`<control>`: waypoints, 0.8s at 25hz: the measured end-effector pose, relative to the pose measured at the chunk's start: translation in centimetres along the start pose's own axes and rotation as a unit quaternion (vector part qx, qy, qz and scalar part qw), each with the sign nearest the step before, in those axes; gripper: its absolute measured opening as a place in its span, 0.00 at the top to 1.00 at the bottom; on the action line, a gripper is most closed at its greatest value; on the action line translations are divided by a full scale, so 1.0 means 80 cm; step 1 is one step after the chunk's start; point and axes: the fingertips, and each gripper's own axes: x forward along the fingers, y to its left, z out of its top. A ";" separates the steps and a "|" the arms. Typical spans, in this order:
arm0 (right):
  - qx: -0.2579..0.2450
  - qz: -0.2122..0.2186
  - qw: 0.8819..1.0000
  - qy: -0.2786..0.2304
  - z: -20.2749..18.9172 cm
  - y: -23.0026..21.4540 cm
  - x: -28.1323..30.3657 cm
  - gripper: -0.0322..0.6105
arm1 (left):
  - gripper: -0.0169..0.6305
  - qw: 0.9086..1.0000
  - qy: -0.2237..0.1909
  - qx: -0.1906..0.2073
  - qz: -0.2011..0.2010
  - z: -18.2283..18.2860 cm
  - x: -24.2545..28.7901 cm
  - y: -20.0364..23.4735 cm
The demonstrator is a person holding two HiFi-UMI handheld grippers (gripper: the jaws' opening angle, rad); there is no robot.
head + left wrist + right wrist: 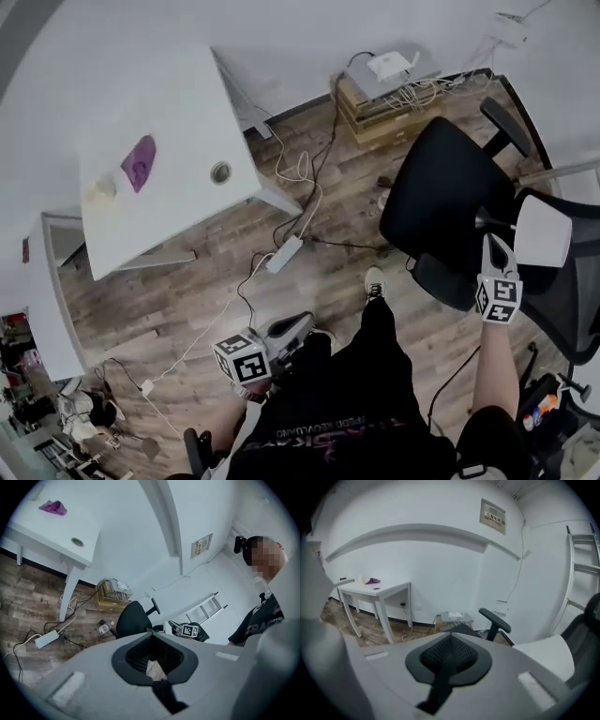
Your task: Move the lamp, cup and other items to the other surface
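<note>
A purple item [139, 161] and a pale, cup-like object [101, 187] at its eight o'clock lie on the white table [178, 112], which sits at ten o'clock in the head view, well apart from both grippers. A round cable hole [221, 172] marks the tabletop at the purple item's four o'clock. Across the wood floor [187, 291], strewn with cables and a power strip [284, 254], the left gripper [302, 324] hangs at six o'clock, its jaws clenched on nothing. The right gripper [495, 246], at three o'clock, is likewise clenched and empty. Its tips are just beside an unidentifiable white object [542, 232], near a black office chair [441, 192].
</note>
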 end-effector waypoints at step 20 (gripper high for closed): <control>0.002 0.528 0.847 -0.060 0.228 0.643 -0.170 0.94 | 0.98 0.961 -0.269 -0.025 0.058 0.036 -0.298 0.069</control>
